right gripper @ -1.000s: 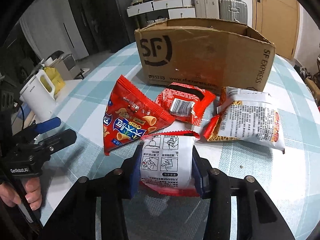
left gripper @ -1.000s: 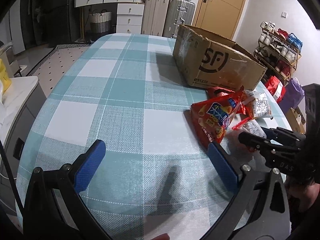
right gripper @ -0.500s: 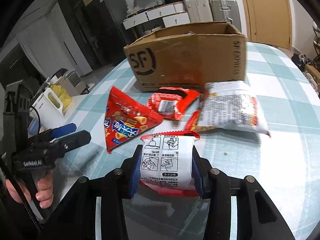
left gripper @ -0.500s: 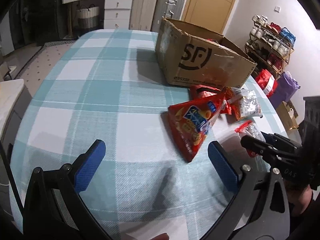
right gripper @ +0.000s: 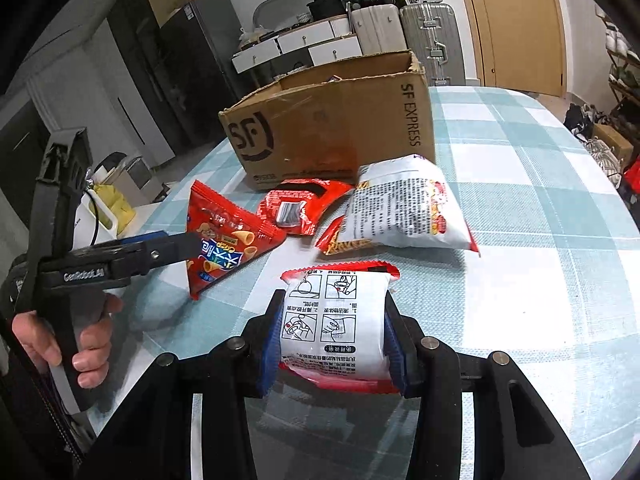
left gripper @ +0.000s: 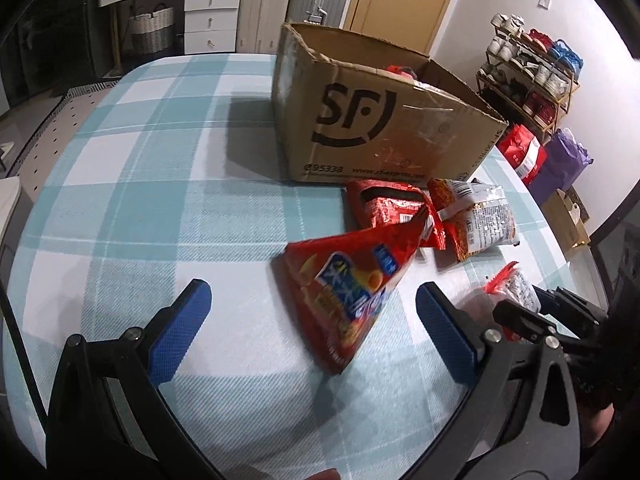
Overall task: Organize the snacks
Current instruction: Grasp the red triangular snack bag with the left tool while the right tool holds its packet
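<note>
My right gripper (right gripper: 332, 340) is shut on a small white-and-red snack packet (right gripper: 336, 332) and holds it above the table; the packet also shows in the left wrist view (left gripper: 516, 288). My left gripper (left gripper: 312, 320) is open, its blue pads either side of a red triangular crisp bag (left gripper: 352, 284) lying on the table; the same bag shows in the right wrist view (right gripper: 224, 244). A red flat packet (left gripper: 392, 208) and a white-and-red bag (right gripper: 404, 208) lie in front of the open SF cardboard box (left gripper: 376, 120), which holds something red.
The table has a teal checked cloth (left gripper: 160, 184) with a rounded edge. A shoe rack (left gripper: 532, 68) and bags stand to the right. Suitcases and white drawers (left gripper: 208, 20) stand behind the table. A white kettle (right gripper: 92, 224) sits off the left side.
My left gripper has moved forward and right, so the red triangular bag now lies between its open pads. My right gripper has lifted and drawn back with the packet still held.
</note>
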Available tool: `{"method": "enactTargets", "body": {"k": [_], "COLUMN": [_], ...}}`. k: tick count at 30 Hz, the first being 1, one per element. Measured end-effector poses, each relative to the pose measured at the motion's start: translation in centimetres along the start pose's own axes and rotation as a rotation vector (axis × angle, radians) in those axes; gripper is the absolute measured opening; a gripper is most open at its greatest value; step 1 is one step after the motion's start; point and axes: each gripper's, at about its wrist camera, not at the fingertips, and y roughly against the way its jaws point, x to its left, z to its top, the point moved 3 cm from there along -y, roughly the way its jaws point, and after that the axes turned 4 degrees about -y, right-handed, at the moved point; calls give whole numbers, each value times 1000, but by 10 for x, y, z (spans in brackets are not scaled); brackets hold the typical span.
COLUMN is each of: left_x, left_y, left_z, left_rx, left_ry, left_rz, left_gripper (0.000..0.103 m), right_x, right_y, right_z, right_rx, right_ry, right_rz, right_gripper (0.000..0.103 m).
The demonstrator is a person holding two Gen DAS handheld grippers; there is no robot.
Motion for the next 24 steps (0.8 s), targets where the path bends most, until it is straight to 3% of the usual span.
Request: {"method": "enactTargets", "body": {"k": [14, 15, 17, 18, 21, 24], "left_x": [-8, -8, -7, -6, -1, 2], "left_y": [-38, -39, -40, -41, -42, -41], "left_z": [21, 22, 22, 21, 20, 19], "left_rx": [27, 24, 16, 20, 22, 33], "left_ry": [-13, -13, -11, -7, 11, 17], "left_rz": [11, 2, -46, -79, -120, -125], "left_gripper": [101, 98, 80, 65, 55, 54], "right_x": [-17, -19, -22, -22, -21, -18], "right_y": [2, 3, 3, 4, 6, 11], "right_z": [5, 5, 6, 6, 5, 5], "right_rx": [-4, -5, -6, -7, -8, -15], "right_ry": [-52, -65, -87, -87, -86, -84], "right_rz": [11, 18, 27, 20, 14, 14], "right_gripper": [44, 44, 44, 44, 44, 44]}}
